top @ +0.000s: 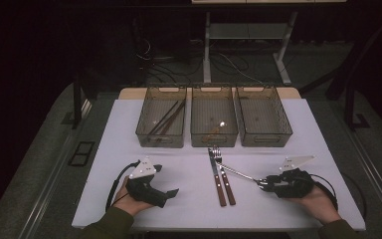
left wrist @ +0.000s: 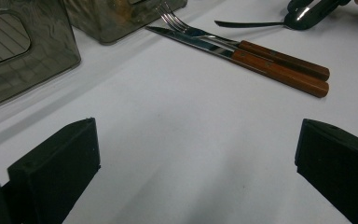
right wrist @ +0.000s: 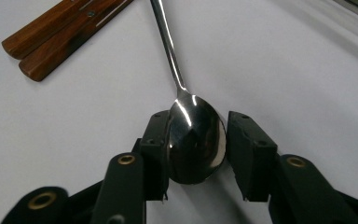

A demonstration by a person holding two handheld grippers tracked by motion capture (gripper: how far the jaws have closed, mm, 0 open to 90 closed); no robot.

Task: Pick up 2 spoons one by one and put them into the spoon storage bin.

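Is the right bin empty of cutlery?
Yes, in the high view the right bin shows a bare floor, while the left bin holds dark sticks.

Tabletop (top: 189,199): plain white. Three bins (top: 214,122), upper centre: translucent smoky brown, fine grid floors. Knife (top: 217,180) and fork (top: 225,178), centre: reddish-brown wood handles, silver metal. Spoon (right wrist: 193,135): mirror-polished silver. Right hand-held gripper (right wrist: 198,154): black, brass rivets.

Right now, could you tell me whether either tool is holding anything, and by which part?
The right tool has the spoon by its bowl, pads at both edges; a firm pinch cannot be confirmed. The left tool stands open over bare table, holding nothing.
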